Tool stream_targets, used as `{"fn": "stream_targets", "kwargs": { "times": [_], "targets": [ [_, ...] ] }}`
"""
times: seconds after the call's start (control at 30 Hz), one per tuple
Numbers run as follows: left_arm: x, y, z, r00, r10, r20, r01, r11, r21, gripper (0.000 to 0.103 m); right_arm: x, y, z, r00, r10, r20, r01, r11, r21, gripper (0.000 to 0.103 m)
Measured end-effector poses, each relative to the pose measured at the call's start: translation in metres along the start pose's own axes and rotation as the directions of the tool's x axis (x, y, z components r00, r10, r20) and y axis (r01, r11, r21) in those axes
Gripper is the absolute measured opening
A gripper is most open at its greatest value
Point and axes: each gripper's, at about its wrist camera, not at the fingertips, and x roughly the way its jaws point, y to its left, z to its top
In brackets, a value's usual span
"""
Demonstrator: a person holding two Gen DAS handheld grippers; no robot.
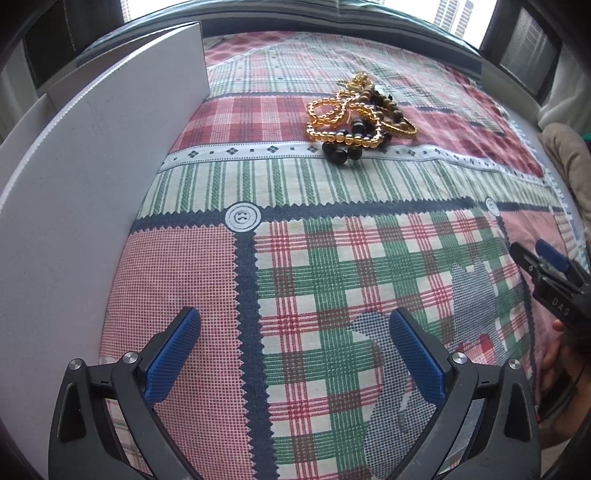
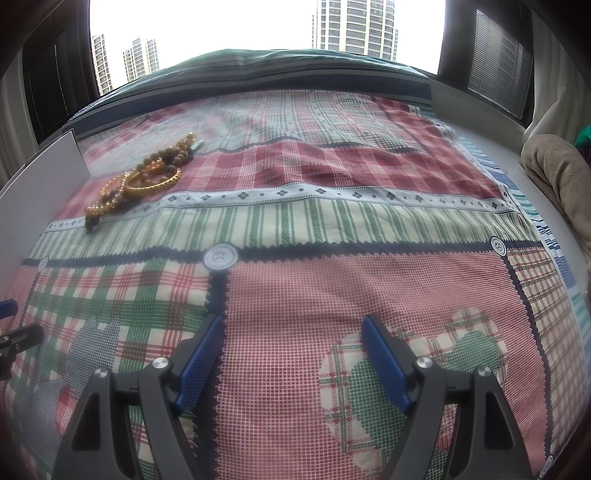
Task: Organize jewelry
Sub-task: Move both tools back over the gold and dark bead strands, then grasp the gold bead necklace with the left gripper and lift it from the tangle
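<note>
A patchwork bedspread point(image 1: 332, 258) in red, green and cream checks covers the whole surface, and all places here are given from it. On its left edge stands a white board point(image 1: 74, 221), upright, reaching along the side of the bedspread. Beyond the far edge of the bedspread there is a window point(image 2: 236, 33) with tall buildings outside. At its right edge lies a beige cloth point(image 2: 554, 173), folded in a lump.

The left gripper point(image 1: 291, 328) hangs over the near part of the bedspread, its blue pads spread wide with only cloth between them. The right gripper point(image 2: 291, 332) is also over the near part, more to the right, and its jaws are spread wide too, pinching nothing.

The jewelry point(image 1: 354, 110) lies in one tangled heap on the far part of the bedspread, near the board: amber bead strings, dark beads and a gold bangle point(image 2: 155, 182), all touching each other.
</note>
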Motion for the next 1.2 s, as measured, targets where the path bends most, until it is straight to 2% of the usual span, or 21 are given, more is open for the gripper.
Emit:
{"fn": "stream_targets", "kwargs": {
  "times": [0.13,0.27,0.4,0.47,0.53,0.6,0.73,0.8,0.83,0.87,0.9,0.93,1.0,1.1,1.2],
  "targets": [
    [-0.027,-0.020,0.026,0.997,-0.071,0.007,0.070,0.996,0.051,0.102,0.000,0.000,0.000,1.000,0.000,0.000,0.000,1.000,0.000,0.079],
    [-0.037,-0.035,0.059,0.997,-0.070,0.018,0.068,0.992,0.105,0.102,0.000,0.000,0.000,1.000,0.000,0.000,0.000,1.000,0.000,0.079],
    [-0.031,-0.031,0.109,0.993,-0.110,0.033,0.108,0.992,0.068,0.101,0.000,0.000,0.000,1.000,0.000,0.000,0.000,1.000,0.000,0.079],
    [-0.014,-0.026,0.135,0.994,-0.110,0.007,0.109,0.993,0.045,0.100,0.000,0.000,0.000,1.000,0.000,0.000,0.000,1.000,0.000,0.079],
    [0.012,-0.021,0.156,0.998,-0.053,-0.021,0.053,0.998,0.024,0.089,0.000,0.000,0.000,1.000,0.000,0.000,0.000,1.000,0.001,0.079],
    [0.040,-0.015,0.168,0.998,-0.012,-0.060,0.012,1.000,-0.001,0.085,0.000,0.000,0.000,1.000,0.000,0.000,0.000,1.000,0.001,0.080],
    [0.084,-0.008,0.177,0.994,-0.014,-0.111,0.007,0.998,-0.058,0.074,0.000,0.000,0.000,1.000,0.001,-0.001,-0.001,1.000,0.000,0.080],
    [0.096,-0.011,0.178,0.993,-0.022,-0.117,0.016,0.998,-0.054,0.068,0.000,0.000,0.000,1.000,0.001,-0.001,-0.001,1.000,0.000,0.080],
    [0.097,-0.012,0.179,0.996,0.000,-0.094,-0.004,0.999,-0.044,0.065,0.000,0.000,0.000,1.000,0.001,-0.001,-0.001,1.000,0.000,0.080],
    [0.096,-0.014,0.179,0.997,0.011,-0.072,-0.014,0.999,-0.034,0.057,0.000,0.000,0.000,1.000,0.001,-0.001,-0.001,1.000,0.000,0.080],
    [0.095,-0.016,0.179,0.998,0.012,-0.064,-0.014,1.000,-0.025,0.028,0.000,0.000,0.000,1.000,0.001,-0.001,-0.001,1.000,0.000,0.080],
    [0.093,-0.016,0.179,0.998,0.017,-0.063,-0.018,1.000,-0.022,0.012,0.000,0.000,0.000,1.000,0.001,-0.001,-0.001,1.000,0.000,0.080],
    [0.084,-0.011,0.177,0.998,-0.036,-0.055,0.033,0.998,-0.053,0.006,0.000,0.000,0.000,1.000,0.001,-0.001,-0.001,1.000,0.000,0.080],
    [0.054,0.003,0.172,0.995,-0.103,-0.006,0.101,0.989,-0.103,0.006,0.000,0.000,0.000,1.000,0.001,-0.001,-0.001,1.000,0.000,0.080],
    [0.015,0.013,0.161,0.983,-0.178,0.046,0.182,0.975,-0.130,0.006,0.000,0.001,0.000,1.000,0.001,-0.001,-0.001,1.000,0.000,0.080]
  ]
}}
